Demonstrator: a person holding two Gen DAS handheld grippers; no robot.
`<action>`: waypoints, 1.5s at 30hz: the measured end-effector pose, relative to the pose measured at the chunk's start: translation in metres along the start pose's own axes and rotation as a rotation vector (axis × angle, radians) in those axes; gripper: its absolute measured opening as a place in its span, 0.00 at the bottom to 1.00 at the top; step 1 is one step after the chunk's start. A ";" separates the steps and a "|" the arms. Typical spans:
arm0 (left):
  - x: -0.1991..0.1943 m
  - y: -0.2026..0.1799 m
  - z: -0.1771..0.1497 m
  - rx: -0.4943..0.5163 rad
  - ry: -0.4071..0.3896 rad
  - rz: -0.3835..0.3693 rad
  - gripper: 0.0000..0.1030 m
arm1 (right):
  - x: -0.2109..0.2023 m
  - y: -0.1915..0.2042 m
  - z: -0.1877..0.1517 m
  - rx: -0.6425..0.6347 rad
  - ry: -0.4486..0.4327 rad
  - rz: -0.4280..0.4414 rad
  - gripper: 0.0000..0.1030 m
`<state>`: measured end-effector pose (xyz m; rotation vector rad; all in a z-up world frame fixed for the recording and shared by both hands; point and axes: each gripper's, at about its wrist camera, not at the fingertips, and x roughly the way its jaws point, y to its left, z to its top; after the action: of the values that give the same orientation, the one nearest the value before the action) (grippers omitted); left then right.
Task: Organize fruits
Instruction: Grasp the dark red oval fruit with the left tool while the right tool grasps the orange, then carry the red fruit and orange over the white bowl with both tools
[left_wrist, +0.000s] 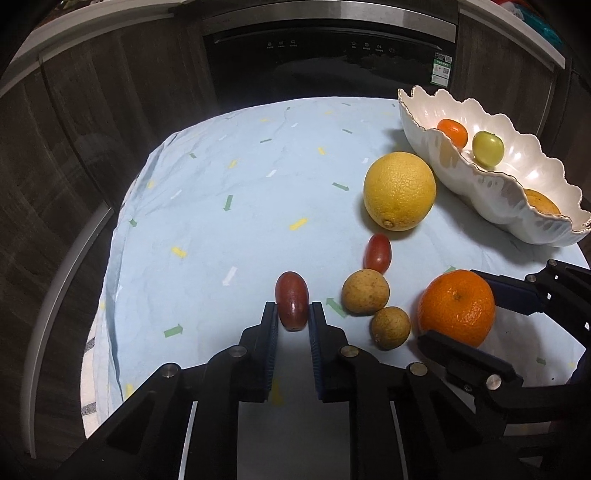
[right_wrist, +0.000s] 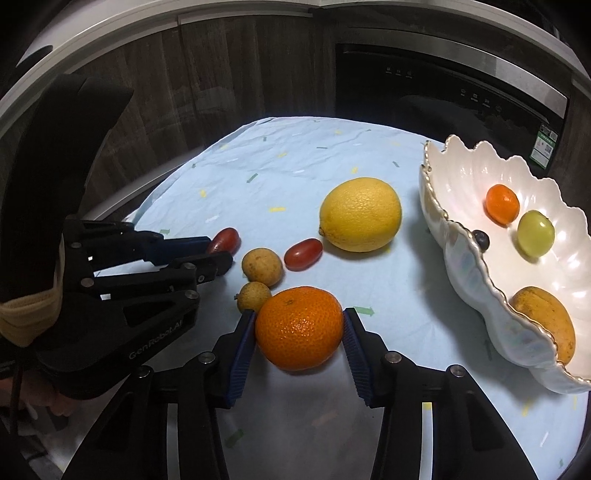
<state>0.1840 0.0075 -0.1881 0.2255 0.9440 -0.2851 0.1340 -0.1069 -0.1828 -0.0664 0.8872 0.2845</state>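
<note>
My left gripper (left_wrist: 293, 314) is shut on a dark red grape (left_wrist: 291, 297) that lies on the pale blue cloth (left_wrist: 221, 240). In the right wrist view this left gripper (right_wrist: 221, 251) comes in from the left, held by a gloved hand. My right gripper (right_wrist: 300, 321) is shut on a big orange (right_wrist: 299, 326), one pad on each side, and the orange rests on the cloth. Beside the orange lie two brown longans (right_wrist: 262, 267) (right_wrist: 253, 296), a second red grape (right_wrist: 303, 254) and a large yellow citrus (right_wrist: 361, 214).
A white scalloped bowl (right_wrist: 465, 266) stands at the right. It holds a small mandarin (right_wrist: 502, 204), a green grape (right_wrist: 535, 233), a blueberry (right_wrist: 481, 240) and a yellow-orange fruit (right_wrist: 546, 321). A dark oven front (left_wrist: 328, 55) and wooden cabinets stand behind the table.
</note>
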 end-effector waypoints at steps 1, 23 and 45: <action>0.000 0.000 0.000 -0.002 0.000 -0.001 0.17 | -0.001 -0.001 0.000 0.004 -0.001 -0.004 0.46; -0.045 -0.004 0.000 -0.009 -0.066 0.016 0.16 | -0.032 -0.011 0.013 0.028 -0.079 -0.025 0.45; -0.086 -0.067 0.050 0.077 -0.174 -0.037 0.16 | -0.098 -0.077 0.017 0.133 -0.184 -0.139 0.45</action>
<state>0.1518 -0.0593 -0.0931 0.2503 0.7667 -0.3701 0.1093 -0.1992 -0.1012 0.0213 0.7128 0.0989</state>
